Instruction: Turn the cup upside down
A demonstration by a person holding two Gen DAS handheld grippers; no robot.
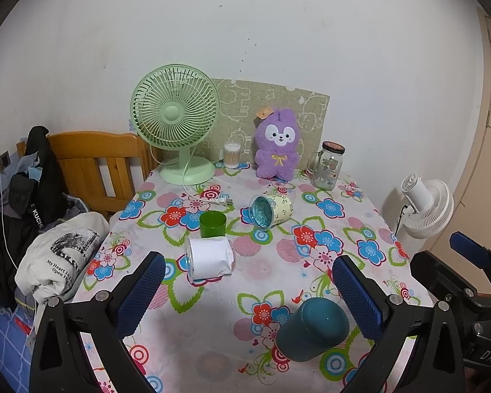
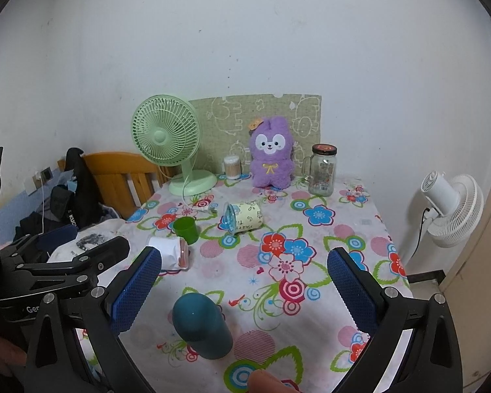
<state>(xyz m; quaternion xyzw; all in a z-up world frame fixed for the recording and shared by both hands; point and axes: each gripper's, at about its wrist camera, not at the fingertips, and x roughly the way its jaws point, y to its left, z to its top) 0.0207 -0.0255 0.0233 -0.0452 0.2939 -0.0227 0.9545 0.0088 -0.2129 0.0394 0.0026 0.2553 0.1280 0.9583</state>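
Observation:
A dark teal cup (image 1: 312, 329) stands upside down, base up, on the flowered tablecloth near the front edge; it also shows in the right wrist view (image 2: 202, 326). My left gripper (image 1: 248, 290) is open and empty, the teal cup low between its fingers, nearer the right one. My right gripper (image 2: 244, 280) is open and empty, the cup nearer its left finger. A green cup (image 1: 212, 224) stands upright mid-table. A yellow patterned cup (image 1: 270, 211) lies on its side. A white-wrapped cup (image 1: 209, 258) lies on its side.
At the table's back stand a green desk fan (image 1: 175, 121), a cotton-swab jar (image 1: 232, 155), a purple plush toy (image 1: 276, 144) and a glass jar mug (image 1: 329, 165). A wooden bed frame (image 1: 95, 163) with clothes is left. A white fan (image 1: 425, 208) stands right.

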